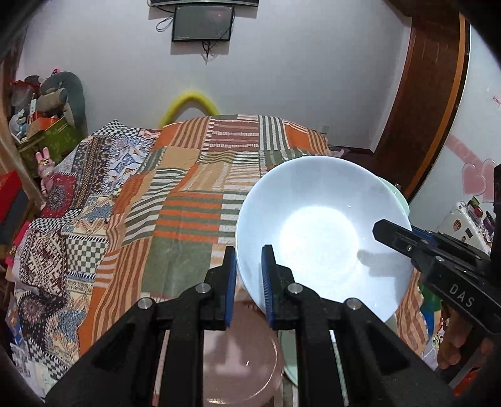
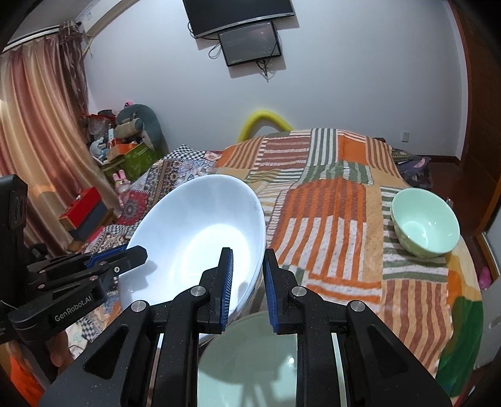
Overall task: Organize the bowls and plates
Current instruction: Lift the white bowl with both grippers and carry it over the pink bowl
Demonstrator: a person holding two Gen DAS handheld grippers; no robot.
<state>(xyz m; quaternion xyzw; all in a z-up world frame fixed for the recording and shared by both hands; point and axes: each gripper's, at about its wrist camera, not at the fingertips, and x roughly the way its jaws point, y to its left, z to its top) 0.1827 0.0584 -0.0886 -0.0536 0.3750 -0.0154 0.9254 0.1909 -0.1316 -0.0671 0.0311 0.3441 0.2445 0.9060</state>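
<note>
A large white bowl [image 1: 322,231] is held tilted in the air above a bed covered with a striped patchwork blanket [image 1: 194,200] in orange, green and cream. Both grippers hold it by the rim, on opposite sides. The left gripper [image 1: 249,281] has its blue-padded fingers [image 1: 231,281] clamped narrow on the rim at the bowl's lower left side, one finger inside the bowl and one outside. The right gripper [image 2: 247,281] grips the same way on the other side, its fingers [image 2: 226,281] pinched on the rim, one inside and one outside. In the left wrist view the right gripper reaches in from the right edge, with part of a hand [image 1: 454,350] visible beneath it.

Below the raised bowl, near the front edge of the bed, a pink plate [image 1: 241,360] lies flat beneath the left gripper. Just to its right sits a pale green plate [image 2: 247,360], directly under the right gripper. A small mint green bowl [image 2: 426,225] stands upright near the right edge of the bed, well apart from the white bowl.

Behind the bed is a white wall with a dark screen [image 1: 203,23] mounted on it. A yellow curved tube [image 1: 188,105] shows behind the bed's far edge. A pile of soft toys and boxes [image 1: 47,109] fills the left corner, beside a pink curtain [image 2: 40,141].
</note>
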